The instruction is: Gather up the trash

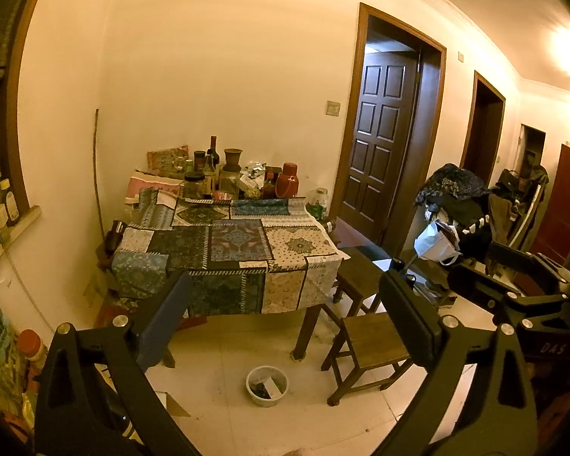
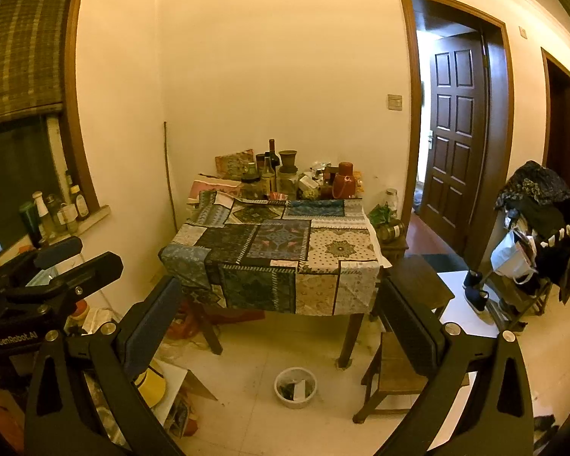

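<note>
A small white bin (image 1: pixel 266 385) with dark scraps and a white piece in it stands on the tiled floor in front of the table; it also shows in the right wrist view (image 2: pixel 295 387). My left gripper (image 1: pixel 285 304) is open and empty, held high and well back from the table. My right gripper (image 2: pixel 281 307) is open and empty too. The right gripper's body (image 1: pixel 513 288) shows at the right of the left wrist view, and the left gripper's body (image 2: pixel 57 273) at the left of the right wrist view.
A table with a patchwork cloth (image 1: pixel 228 250) carries bottles, jars and a red flask (image 1: pixel 287 180) at its back. Wooden stools (image 1: pixel 372 345) stand to its right. Floor clutter (image 2: pixel 163 387) lies left. A clothes-laden rack (image 2: pixel 532 235) and doorways are at right.
</note>
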Available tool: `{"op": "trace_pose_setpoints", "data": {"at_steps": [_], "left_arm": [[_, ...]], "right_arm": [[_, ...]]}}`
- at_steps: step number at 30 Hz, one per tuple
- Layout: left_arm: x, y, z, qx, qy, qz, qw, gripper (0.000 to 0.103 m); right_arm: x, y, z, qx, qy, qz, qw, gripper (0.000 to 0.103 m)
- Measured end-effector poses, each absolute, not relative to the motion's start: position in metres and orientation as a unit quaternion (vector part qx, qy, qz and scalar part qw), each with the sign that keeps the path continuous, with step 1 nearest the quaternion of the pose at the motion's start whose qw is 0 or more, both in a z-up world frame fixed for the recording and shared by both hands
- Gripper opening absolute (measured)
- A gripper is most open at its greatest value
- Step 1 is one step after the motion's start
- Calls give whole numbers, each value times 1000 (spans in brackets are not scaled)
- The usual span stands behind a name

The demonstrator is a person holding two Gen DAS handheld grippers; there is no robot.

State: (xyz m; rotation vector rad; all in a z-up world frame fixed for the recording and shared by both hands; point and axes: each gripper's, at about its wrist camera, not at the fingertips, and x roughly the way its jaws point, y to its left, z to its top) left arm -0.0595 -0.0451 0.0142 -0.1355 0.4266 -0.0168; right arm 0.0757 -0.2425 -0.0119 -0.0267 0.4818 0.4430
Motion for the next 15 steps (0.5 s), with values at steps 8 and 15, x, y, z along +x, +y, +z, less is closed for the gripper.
{"op": "trace_pose_setpoints", "data": {"at_steps": [8,15], "left_arm": [[-56,-39,14,-59,217,-12,974,99],[-53,-38,15,-61,216,-15,974,99]], "right_arm": [[77,-245,-10,-10,235,216,948,103],[80,-245,-10,-8,235,214,948,103]]}}
